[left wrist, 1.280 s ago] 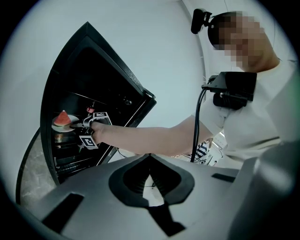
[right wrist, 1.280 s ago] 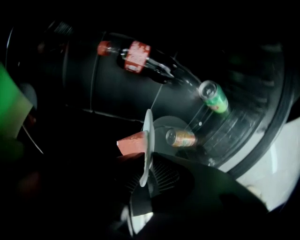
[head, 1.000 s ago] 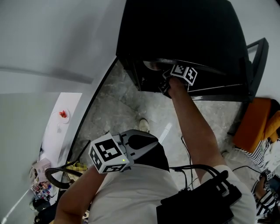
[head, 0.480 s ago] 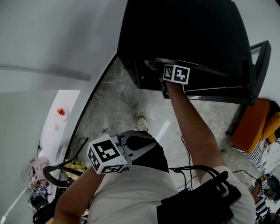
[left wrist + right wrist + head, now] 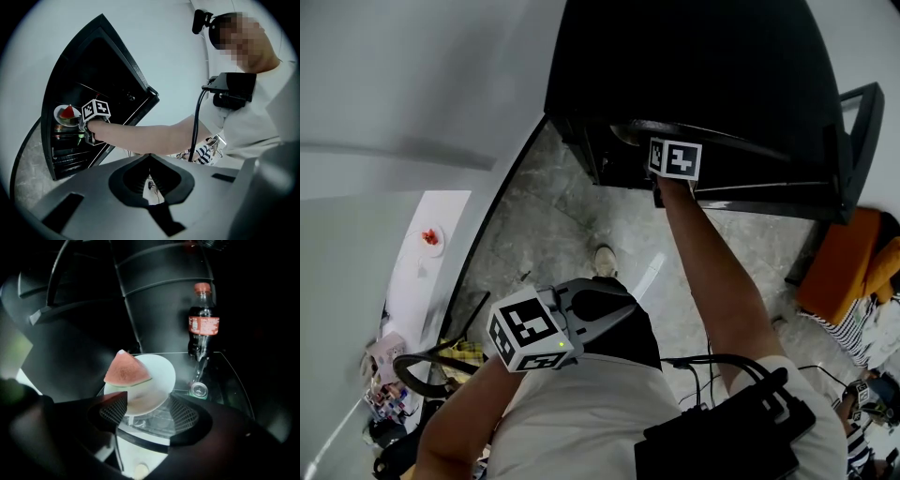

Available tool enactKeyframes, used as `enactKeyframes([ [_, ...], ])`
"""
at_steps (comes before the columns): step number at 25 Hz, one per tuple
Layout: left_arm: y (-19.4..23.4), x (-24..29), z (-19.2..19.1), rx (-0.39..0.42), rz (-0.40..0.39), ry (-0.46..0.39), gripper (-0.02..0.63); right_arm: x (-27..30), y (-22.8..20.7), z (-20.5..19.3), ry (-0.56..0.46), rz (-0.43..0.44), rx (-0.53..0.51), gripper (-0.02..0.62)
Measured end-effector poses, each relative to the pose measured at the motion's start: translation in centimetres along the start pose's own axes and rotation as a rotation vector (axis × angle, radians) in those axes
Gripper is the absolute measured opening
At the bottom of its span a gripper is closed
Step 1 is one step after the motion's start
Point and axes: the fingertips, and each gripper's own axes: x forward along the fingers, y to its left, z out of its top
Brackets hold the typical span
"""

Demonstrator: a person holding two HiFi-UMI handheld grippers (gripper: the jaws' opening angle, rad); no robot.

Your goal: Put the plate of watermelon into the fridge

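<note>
Head view: your right gripper [image 5: 658, 183] reaches into the black fridge [image 5: 694, 75] at upper centre, while your left gripper [image 5: 619, 314] hangs at lower centre over open floor.

Left gripper view: its jaws meet on nothing.

Right gripper view: the jaws have just been opening and stand wide, released. The plate [image 5: 157, 373] of watermelon [image 5: 126, 370] rests on the glass shelf [image 5: 229, 376], its near rim between them. A bottle [image 5: 203, 329] stands clear to the right.

The right tongs' [image 5: 147, 406] jaw hides part of the plate's [image 5: 157, 373] rim.
</note>
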Motion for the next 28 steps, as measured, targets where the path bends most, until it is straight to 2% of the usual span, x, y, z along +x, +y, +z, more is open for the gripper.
enactKeyframes([
  [12,-1.2,-0.3,-0.4,0.021,-0.021,0.004,0.011,-1.8,-0.2,-0.7,0.003,-0.008,-0.012,0.288],
  [20,-4.3,-1.6,-1.8,0.062,-0.062,0.002,0.011,-5.7,2.0,-2.0,-0.007,0.009,-0.022,0.285],
  [25,-7.0,-3.1,-3.5,0.098,-0.094,-0.005,0.011,-9.6,4.4,-3.8,-0.013,0.011,-0.056,0.237],
  [28,-8.6,-4.3,-5.0,0.122,-0.108,-0.007,0.011,-12.2,6.4,-5.5,-0.007,0.026,-0.08,0.184],
])
